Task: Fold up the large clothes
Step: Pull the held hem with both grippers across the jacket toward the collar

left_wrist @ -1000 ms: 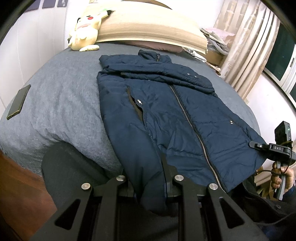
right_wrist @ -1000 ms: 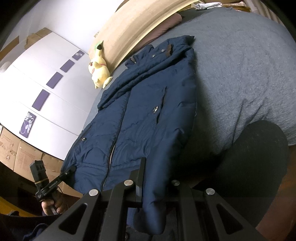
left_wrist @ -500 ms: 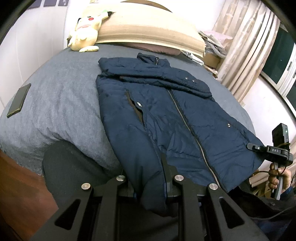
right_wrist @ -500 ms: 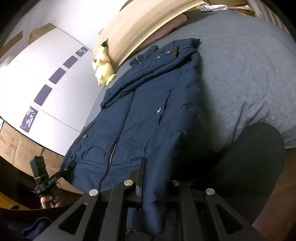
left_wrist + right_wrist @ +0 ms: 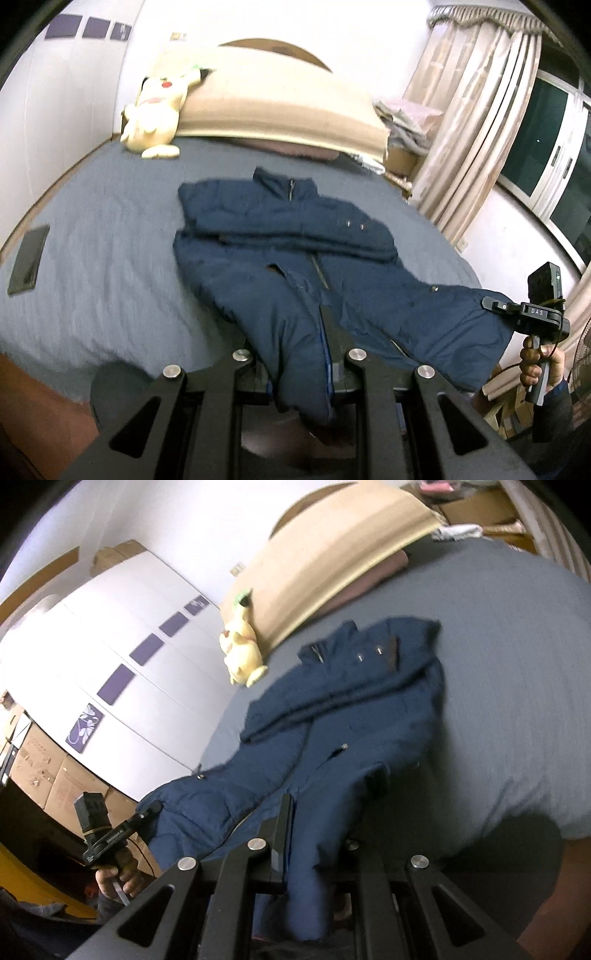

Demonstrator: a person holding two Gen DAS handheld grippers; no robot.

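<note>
- The left wrist view looks from the foot of the bed (image 5: pixel 92 229) along its length toward the headboard (image 5: pixel 273 103), with the left gripper (image 5: pixel 295 354) filling the bottom of the frame, close to the lens.
- The curtains (image 5: pixel 476 122) stand at its right edge, the plush toy (image 5: pixel 159 114) far off at upper left.
- The right wrist view starts at the same bed (image 5: pixel 517 664) end, rolled sideways so the headboard (image 5: pixel 332 557) slants; the right gripper (image 5: pixel 314 834) sits close below.
- Both views share the navy jacket (image 5: pixel 295 258) (image 5: pixel 351 723), the plush toy (image 5: pixel 242 653) and each other's gripper.
- Blur softens both, so finer angles are probably unreliable.
</note>
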